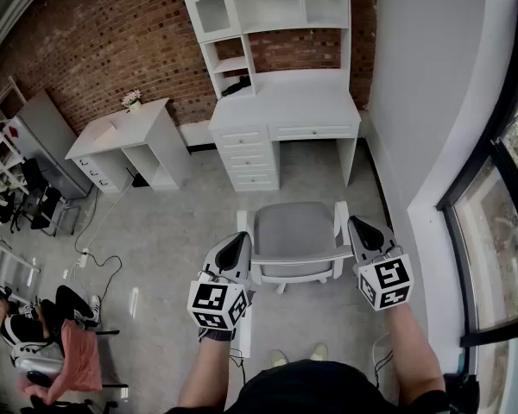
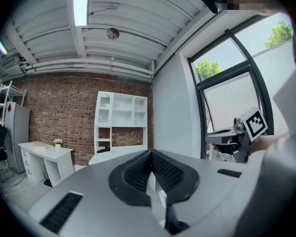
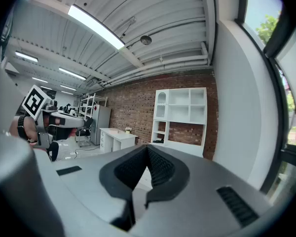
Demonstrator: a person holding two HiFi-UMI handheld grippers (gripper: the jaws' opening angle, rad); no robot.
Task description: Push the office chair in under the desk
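Note:
The office chair (image 1: 295,231) has a grey seat and a white frame. It stands on the floor a short way in front of the white desk (image 1: 285,107), facing the kneehole (image 1: 316,157). Its backrest bar (image 1: 299,260) is nearest to me. My left gripper (image 1: 238,240) is shut and sits at the left end of the backrest. My right gripper (image 1: 359,223) is shut at the right end. Whether either touches the frame I cannot tell. Both gripper views look level towards the desk's shelving over the shut left gripper (image 2: 150,155) and shut right gripper (image 3: 147,150).
A white wall (image 1: 414,102) and a dark-framed window (image 1: 492,231) run close along the right. A second white desk (image 1: 125,133) with a flower pot (image 1: 133,99) stands at the left. Cables (image 1: 95,261) lie on the floor, and a seated person (image 1: 34,322) is at the lower left.

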